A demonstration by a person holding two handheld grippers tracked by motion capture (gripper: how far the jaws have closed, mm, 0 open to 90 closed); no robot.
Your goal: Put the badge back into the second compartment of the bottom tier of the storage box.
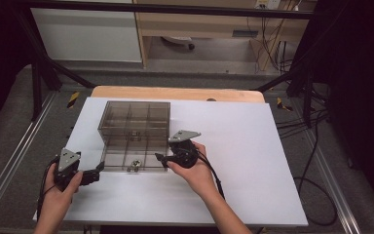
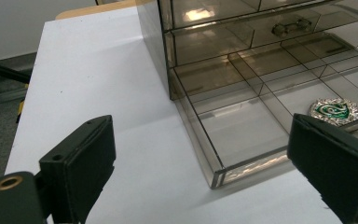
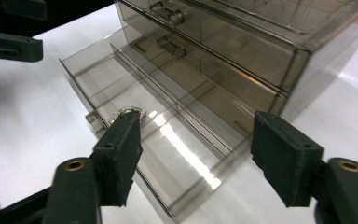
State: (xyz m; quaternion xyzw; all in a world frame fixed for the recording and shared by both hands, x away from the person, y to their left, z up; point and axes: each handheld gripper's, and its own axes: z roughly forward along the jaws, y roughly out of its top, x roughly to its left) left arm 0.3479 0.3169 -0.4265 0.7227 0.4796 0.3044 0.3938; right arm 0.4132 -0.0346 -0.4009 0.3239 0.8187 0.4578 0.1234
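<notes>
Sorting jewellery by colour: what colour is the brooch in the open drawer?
The brooch is green with a silvery rim, clearest in the left gripper view.

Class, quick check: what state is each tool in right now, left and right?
Left tool: open, holding nothing, beside the open drawer.
Right tool: open, holding nothing, over the drawer; the brooch lies inside.

Looks like a lab / recording rig to me, not a home. I see a white board [image 1: 253, 161] laid over a wooden tabletop [image 1: 175, 92], black metal frame struts [image 1: 53, 73] w/ rails on both sides, loose cables [image 1: 316, 146] across grey carpet, hazard-tape markers [image 1: 73, 99], plus plain office-type cabinets [image 1: 87, 34] at the back.
</notes>
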